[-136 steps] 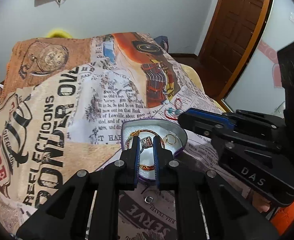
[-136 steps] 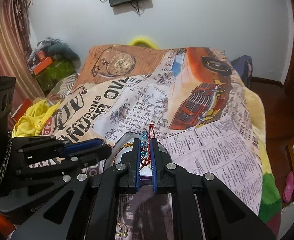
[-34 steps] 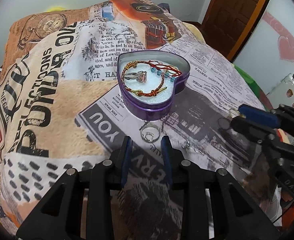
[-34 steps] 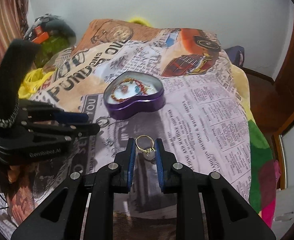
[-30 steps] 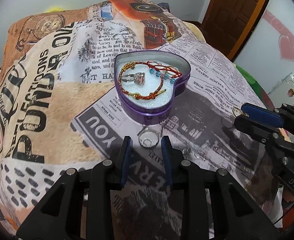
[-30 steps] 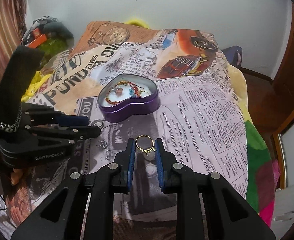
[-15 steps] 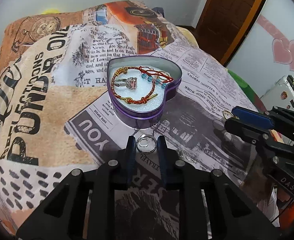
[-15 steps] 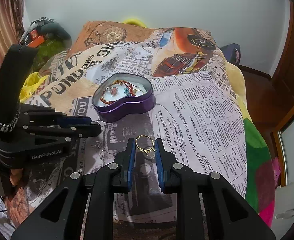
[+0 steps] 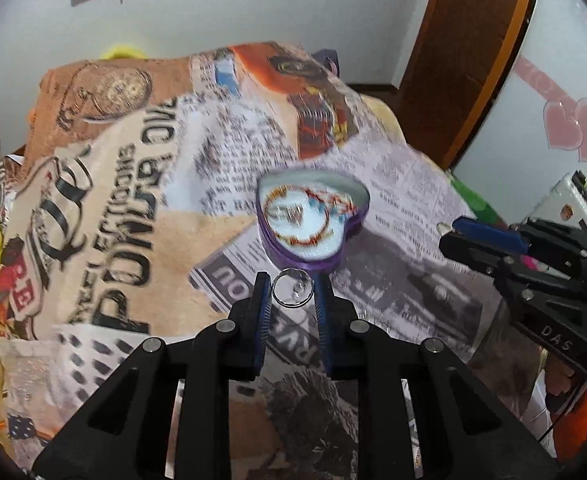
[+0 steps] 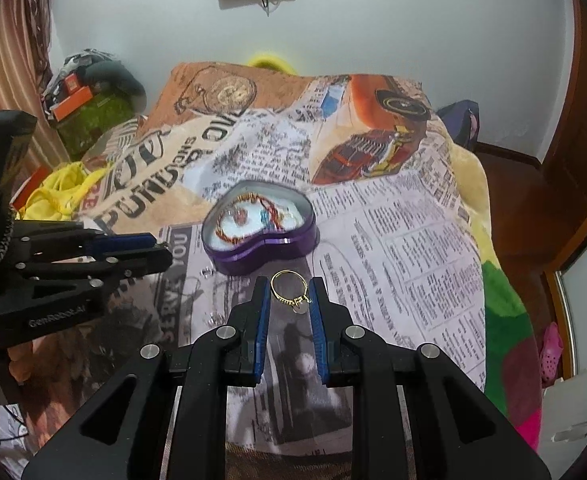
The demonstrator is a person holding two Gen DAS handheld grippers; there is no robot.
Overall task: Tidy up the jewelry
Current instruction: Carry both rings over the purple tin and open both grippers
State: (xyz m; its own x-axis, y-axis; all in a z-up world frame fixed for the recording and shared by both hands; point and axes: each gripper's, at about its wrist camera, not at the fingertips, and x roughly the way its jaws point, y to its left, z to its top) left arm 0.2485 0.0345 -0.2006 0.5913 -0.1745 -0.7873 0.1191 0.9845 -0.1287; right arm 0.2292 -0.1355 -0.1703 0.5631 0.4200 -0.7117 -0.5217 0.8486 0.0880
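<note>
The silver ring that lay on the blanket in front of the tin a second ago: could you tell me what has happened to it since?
The left gripper closed on the silver ring and lifted it off the blanket, toward the heart-shaped tin. Unchanged: the right gripper holds the gold ring, and the bracelets are in the tin.

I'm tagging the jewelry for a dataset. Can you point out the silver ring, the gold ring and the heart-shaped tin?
silver ring (image 9: 292, 288), left wrist view, on its band's left arc.
gold ring (image 10: 289, 289), right wrist view, on its band.
heart-shaped tin (image 10: 269, 249), right wrist view, on its purple side wall.
</note>
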